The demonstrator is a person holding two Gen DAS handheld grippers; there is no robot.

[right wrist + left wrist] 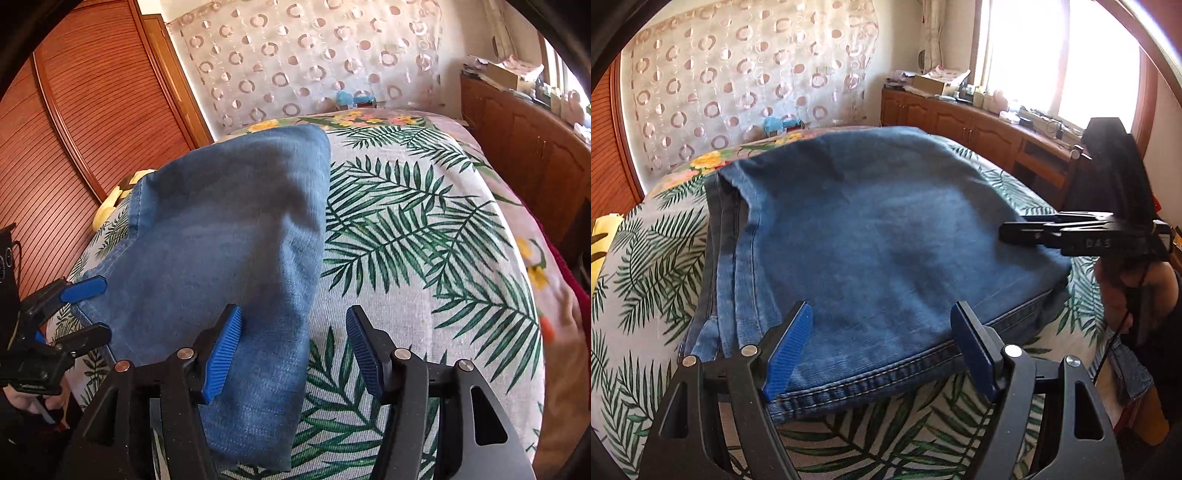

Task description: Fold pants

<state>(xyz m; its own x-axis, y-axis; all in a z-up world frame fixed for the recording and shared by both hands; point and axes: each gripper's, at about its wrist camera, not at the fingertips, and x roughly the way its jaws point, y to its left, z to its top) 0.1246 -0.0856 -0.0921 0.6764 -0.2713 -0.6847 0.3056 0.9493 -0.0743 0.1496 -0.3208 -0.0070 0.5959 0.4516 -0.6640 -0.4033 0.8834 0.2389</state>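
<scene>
Left gripper is sitting with its jaws spread wide, blue ribbed pads straddling the near stitched hem of the jeans. Nothing is pinched between the pads; whether they are touching the denim I can't tell. Right gripper is likewise spread wide, hovering over the near right edge of the jeans, left pad above denim, right pad above bare bedspread. It is gripping nothing.

In the left wrist view the right gripper is showing up side-on at the right edge, its black fingers reaching in over the right part of the jeans; contact isn't clear from this angle. In the right wrist view the left gripper is showing at the lower left, fingers apart, bracketing the corner of the denim there.

Jeans are lying folded into a compact stack on the palm-leaf bedspread, top layer smooth, fold edges and darker layers stacking up along the left side in the left wrist view. They are sitting toward the left half of the bed in the right wrist view, with open bedspread to the right.

Background: ring-patterned curtain behind the bed, wooden louvred wardrobe door on the left, wooden cabinet under a bright window on the right, clutter on top too small to identify. A yellow item is peeking in at the bed's left edge.
</scene>
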